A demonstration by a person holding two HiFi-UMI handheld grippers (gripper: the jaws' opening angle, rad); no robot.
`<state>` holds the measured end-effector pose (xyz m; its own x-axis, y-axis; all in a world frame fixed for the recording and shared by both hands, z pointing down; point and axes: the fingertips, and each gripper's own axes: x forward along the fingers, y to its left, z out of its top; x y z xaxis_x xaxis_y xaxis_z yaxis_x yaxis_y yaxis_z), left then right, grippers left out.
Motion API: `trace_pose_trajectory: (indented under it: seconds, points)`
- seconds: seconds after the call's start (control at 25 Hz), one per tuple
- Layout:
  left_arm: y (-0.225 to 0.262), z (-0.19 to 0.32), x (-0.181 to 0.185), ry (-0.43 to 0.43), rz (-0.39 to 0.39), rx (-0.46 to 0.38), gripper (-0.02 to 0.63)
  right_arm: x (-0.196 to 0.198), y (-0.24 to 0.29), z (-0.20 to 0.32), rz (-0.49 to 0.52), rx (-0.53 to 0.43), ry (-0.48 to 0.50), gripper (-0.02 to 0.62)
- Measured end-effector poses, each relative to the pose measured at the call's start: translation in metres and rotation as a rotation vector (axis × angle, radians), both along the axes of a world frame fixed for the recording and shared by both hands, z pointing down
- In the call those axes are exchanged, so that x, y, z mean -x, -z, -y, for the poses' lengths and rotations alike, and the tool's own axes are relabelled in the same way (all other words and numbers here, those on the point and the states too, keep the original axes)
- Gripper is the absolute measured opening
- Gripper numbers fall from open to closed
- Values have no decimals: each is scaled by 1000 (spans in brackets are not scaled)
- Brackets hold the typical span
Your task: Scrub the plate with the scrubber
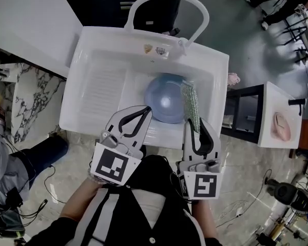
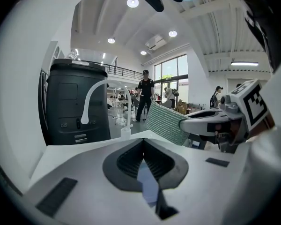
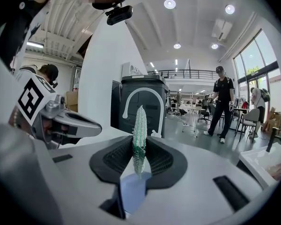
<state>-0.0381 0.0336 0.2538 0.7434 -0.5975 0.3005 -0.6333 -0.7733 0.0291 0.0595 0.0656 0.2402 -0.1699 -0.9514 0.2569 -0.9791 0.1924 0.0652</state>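
Only overhead does the scrubber (image 1: 191, 105) visibly overlap the plate (image 1: 161, 100).

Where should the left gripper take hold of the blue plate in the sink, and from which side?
Probably the near-left rim of the blue plate, from the front of the sink. It lies flat, so only the thin rim offers a pinch, and the scrubber in the right gripper covers its right edge. The shut left gripper must open first.

white left tool (image 1: 145, 111), black-white marker cube (image 1: 111, 165)
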Motion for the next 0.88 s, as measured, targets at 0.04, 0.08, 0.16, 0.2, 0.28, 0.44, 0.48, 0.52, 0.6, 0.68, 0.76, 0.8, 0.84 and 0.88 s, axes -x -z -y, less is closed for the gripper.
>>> trace_pose_trajectory:
  seconds: [0.04,0.08,0.16,0.2,0.28,0.44,0.48,0.52,0.6,0.68,0.76,0.8,0.84,0.88]
  points:
    - [-1,4,0,-3,-3,5,-2,-1,-1,4,-1,4,-4,91]
    - [-2,7,-1,-5,-5,9,-2,-1,-2,7,-3,8,-7,91]
    - [-5,13,-2,-6,-7,20,-2,-2,-4,12,-5,16,-10,91]
    - [-7,15,-2,-4,-9,30,-2,-3,-5,14,-4,22,-10,91]
    - [-11,18,-4,3,-20,58,-2,-5,-9,16,-6,37,-6,91]
    - [-23,25,-4,22,-27,107,-2,-6,-18,26,-12,51,15,91]
    - [-27,28,-3,29,-24,115,-2,-7,-21,28,-8,59,21,91]
    - [-30,29,-3,38,-22,127,-2,-7,-25,30,-3,68,28,91]
    - [-40,32,-1,55,-11,154,-2,-9,-32,34,7,86,41,91]
    - [-51,36,-1,63,7,169,-2,-11,-40,37,12,100,51,91]
    - [-62,40,-2,73,14,182,-2,-15,-48,40,20,109,57,91]
    - [-66,42,-2,83,15,198,-2,-16,-51,42,24,112,59,91]
    - [-71,44,-2,92,21,208,-2,-17,-55,44,28,115,63,91]
    - [-78,47,-2,97,34,208,-2,-17,-58,47,32,118,70,91]
